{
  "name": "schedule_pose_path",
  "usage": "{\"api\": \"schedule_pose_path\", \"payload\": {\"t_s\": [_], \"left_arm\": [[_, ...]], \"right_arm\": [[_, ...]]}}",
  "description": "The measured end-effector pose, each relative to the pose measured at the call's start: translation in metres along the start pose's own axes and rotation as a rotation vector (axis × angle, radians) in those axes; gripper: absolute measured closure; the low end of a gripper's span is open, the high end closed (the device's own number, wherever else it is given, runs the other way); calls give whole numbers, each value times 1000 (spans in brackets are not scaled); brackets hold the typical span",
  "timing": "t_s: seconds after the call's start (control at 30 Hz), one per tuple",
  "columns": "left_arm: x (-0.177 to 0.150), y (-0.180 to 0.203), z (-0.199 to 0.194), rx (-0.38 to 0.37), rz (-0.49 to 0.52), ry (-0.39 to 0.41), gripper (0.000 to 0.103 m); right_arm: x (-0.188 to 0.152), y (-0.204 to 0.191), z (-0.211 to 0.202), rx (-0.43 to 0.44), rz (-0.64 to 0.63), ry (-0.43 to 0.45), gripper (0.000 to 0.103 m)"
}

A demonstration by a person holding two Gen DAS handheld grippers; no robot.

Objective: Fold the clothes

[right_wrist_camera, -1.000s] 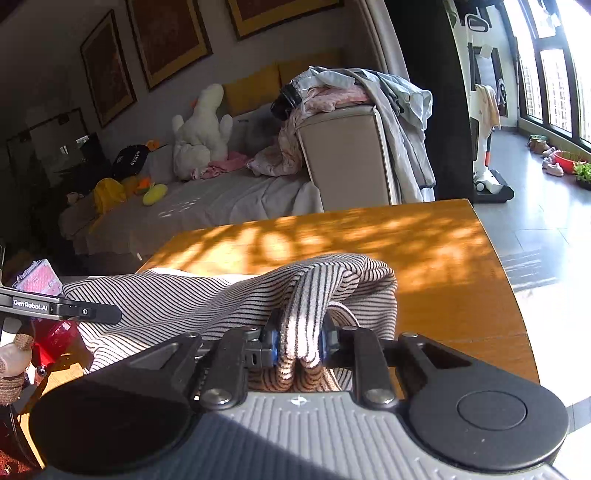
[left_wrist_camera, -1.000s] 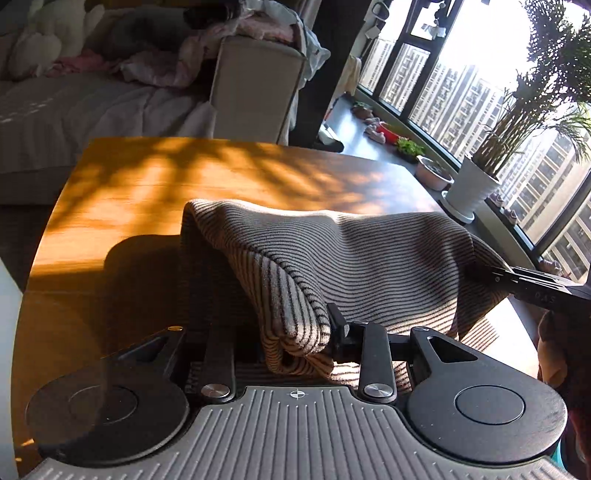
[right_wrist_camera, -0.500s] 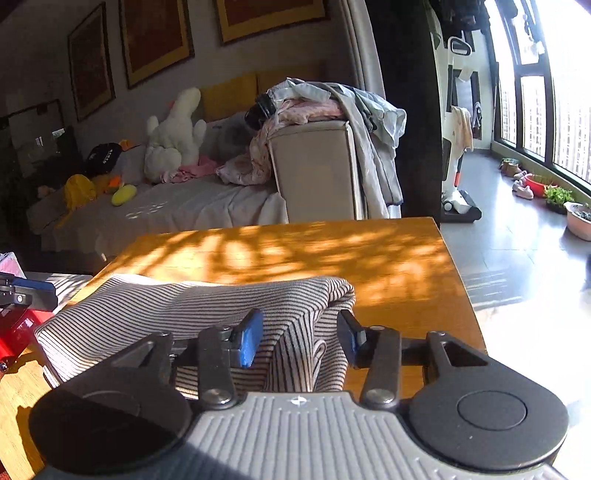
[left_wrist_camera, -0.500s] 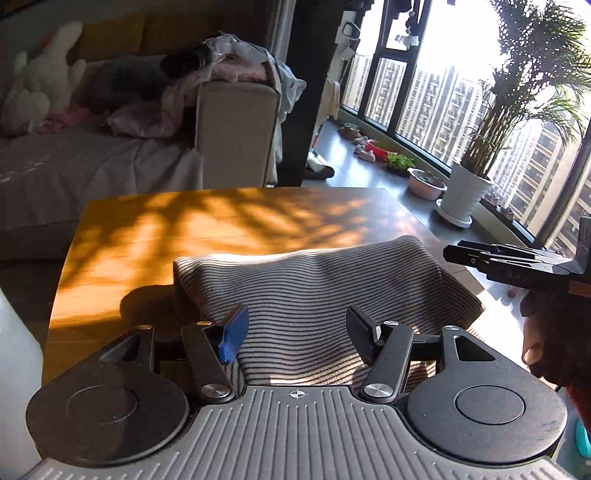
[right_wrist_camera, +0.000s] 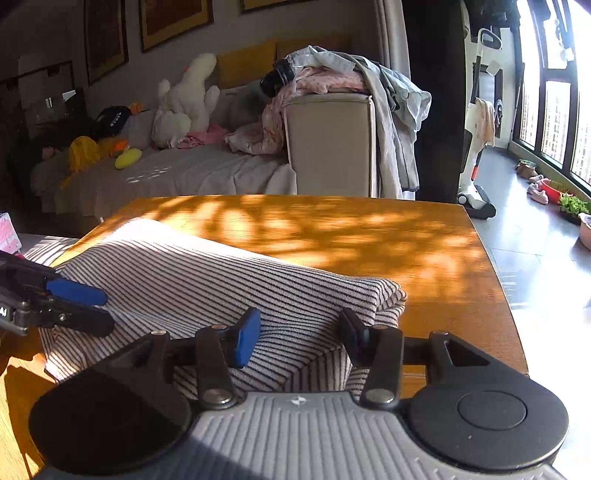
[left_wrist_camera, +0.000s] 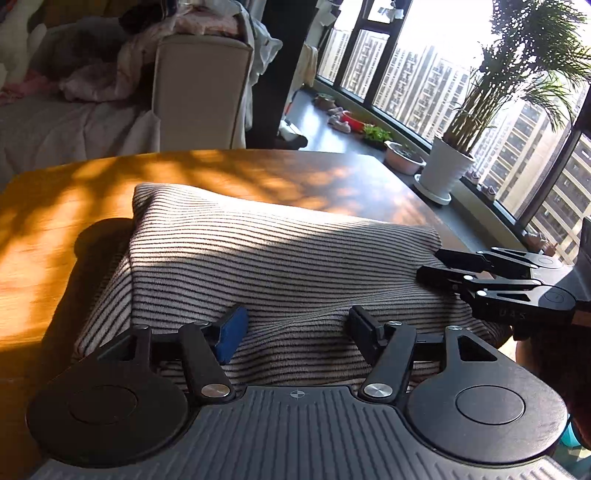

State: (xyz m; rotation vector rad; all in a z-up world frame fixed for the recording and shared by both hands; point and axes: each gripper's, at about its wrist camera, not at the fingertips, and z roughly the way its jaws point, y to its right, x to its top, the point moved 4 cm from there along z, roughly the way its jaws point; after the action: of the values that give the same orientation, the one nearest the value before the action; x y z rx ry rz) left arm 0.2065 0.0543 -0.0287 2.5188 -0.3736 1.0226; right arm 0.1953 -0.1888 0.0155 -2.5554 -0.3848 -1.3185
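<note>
Striped cloth lies folded on tabletop. Left hand-held gripper and right hand-held gripper both released, jaws spread over cloth.

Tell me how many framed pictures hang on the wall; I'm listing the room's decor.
3, all in the right wrist view: one at left, one beside it, one cut off at the top edge. Others may be out of view.

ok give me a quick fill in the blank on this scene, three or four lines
1. The folded garment has thin dark ____ on pale knit.
2. It lies on the orange-brown ____ table.
3. The left tongs stand ____, gripping nothing.
4. The right tongs stand ____ at the garment's folded corner.

Missing words: stripes; wooden; open; open
</note>
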Motion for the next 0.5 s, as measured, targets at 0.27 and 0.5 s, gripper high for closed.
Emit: {"api": "schedule_pose_path", "payload": {"t_s": [0.27,0.5], "left_arm": [[22,12,15,84,33,36,29],[17,39,-31,11,76,78,32]], "right_arm": [[-42,-38,-48,72,10,5,39],[-44,-53,-61,132,-22,-19,36]]}}
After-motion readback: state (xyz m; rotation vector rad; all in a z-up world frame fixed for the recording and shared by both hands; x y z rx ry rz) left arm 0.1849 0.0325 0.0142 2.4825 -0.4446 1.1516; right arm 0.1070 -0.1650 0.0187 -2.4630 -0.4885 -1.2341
